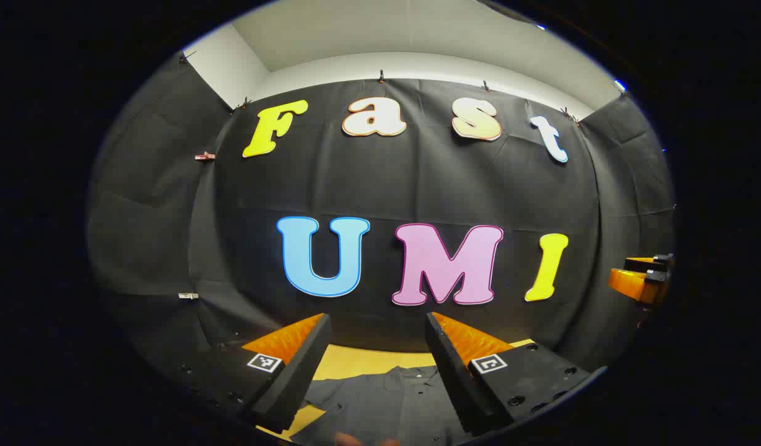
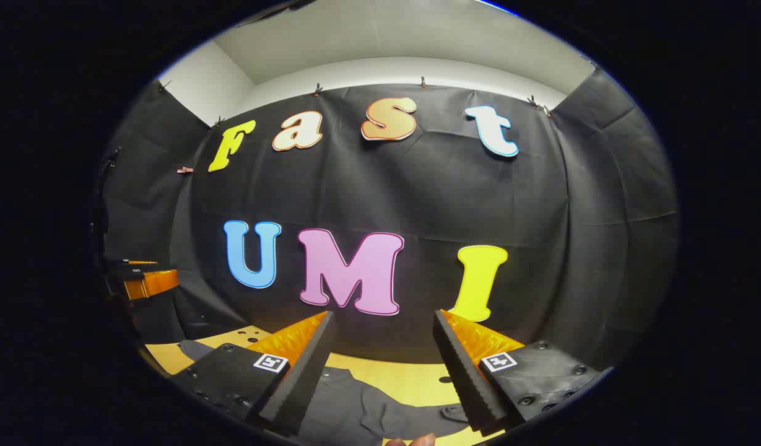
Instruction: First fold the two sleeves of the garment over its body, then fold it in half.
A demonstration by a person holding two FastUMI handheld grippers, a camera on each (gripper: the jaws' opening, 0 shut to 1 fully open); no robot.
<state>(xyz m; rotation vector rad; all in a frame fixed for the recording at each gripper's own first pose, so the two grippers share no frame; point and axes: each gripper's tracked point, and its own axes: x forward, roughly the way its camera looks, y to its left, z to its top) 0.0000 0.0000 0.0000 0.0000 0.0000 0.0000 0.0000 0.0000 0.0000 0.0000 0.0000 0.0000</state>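
Note:
A dark grey garment (image 1: 386,402) lies on the yellow table (image 1: 355,360), low in the left gripper view, below and between the fingers. My left gripper (image 1: 376,331) is held well above it, open, nothing between its fingers. In the right gripper view the same garment (image 2: 368,412) spreads across the table (image 2: 405,379), with a sleeve or edge reaching toward the right. My right gripper (image 2: 383,331) also hovers above it, open and empty. The right gripper (image 1: 640,279) shows at the far right edge of the left gripper view, and the left gripper (image 2: 139,279) at the far left of the right gripper view.
The booth's black cloth wall stands close behind the table on all sides. A few small round holes (image 2: 253,339) mark the tabletop at the left. Fingertips of a hand (image 2: 411,441) peek in at the bottom edge of the right gripper view.

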